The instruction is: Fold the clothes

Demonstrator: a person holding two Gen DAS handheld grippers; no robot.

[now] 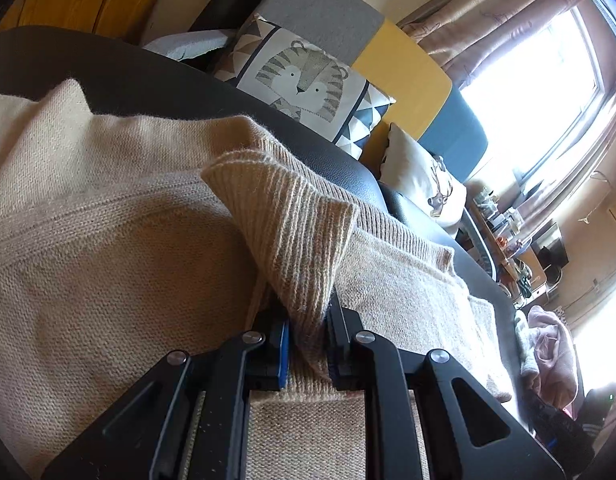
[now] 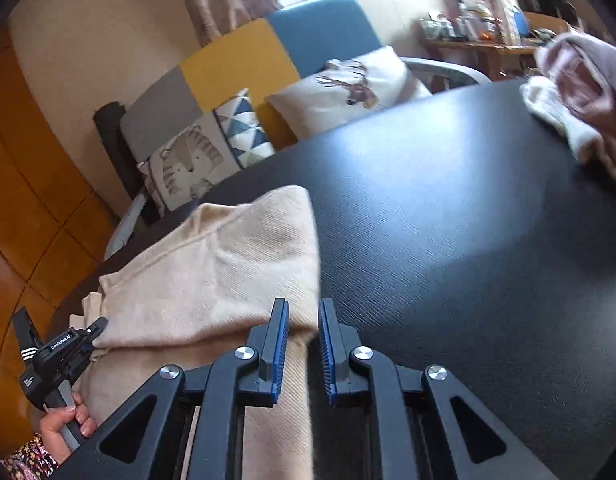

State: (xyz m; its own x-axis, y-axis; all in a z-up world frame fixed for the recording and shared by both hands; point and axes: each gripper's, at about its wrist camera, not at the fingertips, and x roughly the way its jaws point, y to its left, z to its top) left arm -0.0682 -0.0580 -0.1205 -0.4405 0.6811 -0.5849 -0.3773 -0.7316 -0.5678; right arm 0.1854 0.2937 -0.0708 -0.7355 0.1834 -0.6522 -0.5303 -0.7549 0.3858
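Beige knit sweater (image 1: 107,240): soft wool-like cloth, matt, fine even stitch on the body. Ribbed hem (image 1: 291,240): coarser, raised vertical ridges, slightly fuzzy. Worktop (image 2: 448,220): black, leather-like grain, low sheen with soft reflections. Left hand-held gripper (image 1: 308,344): matt black plastic frame, bright polished metal pivot pins, blue ridged pads. Right hand-held gripper (image 2: 303,356): same matt black plastic, metal pins, blue pads with fine rubbery teeth. Pink garment (image 2: 588,80): fluffy, matt cloth, blurred. Tiger cushion (image 1: 303,84): smooth printed woven cloth. Cabinet doors (image 2: 23,200): orange-brown wood, glossy varnish. Curtain (image 1: 488,12): thin patterned cloth, matt.
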